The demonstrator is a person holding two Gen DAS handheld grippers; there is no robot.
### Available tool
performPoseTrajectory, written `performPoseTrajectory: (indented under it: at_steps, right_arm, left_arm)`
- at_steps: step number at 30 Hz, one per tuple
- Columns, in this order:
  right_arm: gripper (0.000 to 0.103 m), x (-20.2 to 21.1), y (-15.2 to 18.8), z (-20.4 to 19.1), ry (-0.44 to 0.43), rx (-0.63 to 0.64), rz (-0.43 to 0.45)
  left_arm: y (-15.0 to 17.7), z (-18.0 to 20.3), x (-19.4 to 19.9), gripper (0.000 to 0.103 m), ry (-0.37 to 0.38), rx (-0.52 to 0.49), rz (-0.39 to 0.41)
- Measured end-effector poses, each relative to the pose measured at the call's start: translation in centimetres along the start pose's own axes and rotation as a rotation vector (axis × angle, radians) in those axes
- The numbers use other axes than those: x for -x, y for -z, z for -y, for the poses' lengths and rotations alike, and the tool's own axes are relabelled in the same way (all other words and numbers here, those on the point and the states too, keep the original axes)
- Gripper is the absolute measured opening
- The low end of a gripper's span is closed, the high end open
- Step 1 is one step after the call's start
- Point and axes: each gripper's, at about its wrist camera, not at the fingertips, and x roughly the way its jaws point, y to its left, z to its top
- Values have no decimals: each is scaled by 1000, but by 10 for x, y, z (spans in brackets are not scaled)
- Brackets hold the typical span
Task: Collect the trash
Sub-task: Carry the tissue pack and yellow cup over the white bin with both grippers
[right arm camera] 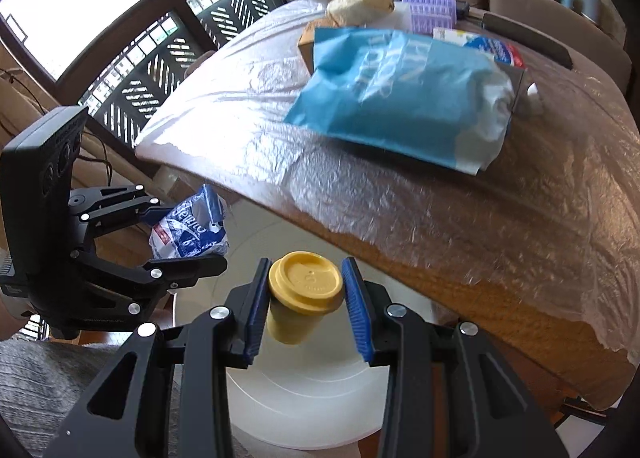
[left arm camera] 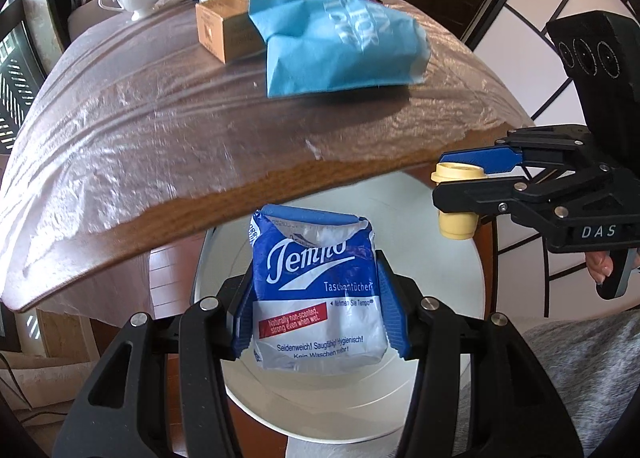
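I hold the tissue packet (left arm camera: 316, 290) clamped in my left gripper (left arm camera: 316, 298) and the yellow lidded cup (right arm camera: 304, 294) pinched at its lid in my right gripper (right arm camera: 306, 298), both hanging over the mouth of the white bin (left arm camera: 420, 218) just off the table edge (left arm camera: 280, 182). My likeliest faults are the tilted cup slipping out early or landing on the rim, and the two grippers, close side by side, knocking together. Open room lies downward into the bin; the table edge bounds me ahead, where the blue bag (left arm camera: 340, 46) lies uncollected.
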Motion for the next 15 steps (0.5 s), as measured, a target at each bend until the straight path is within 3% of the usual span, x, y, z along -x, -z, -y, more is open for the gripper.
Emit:
performPoseTrajectory:
  at_steps: [15]
  right_arm:
    - [36, -25, 17, 6, 26, 7, -64]
  left_arm:
    - [20, 3, -29, 53, -15, -25, -60]
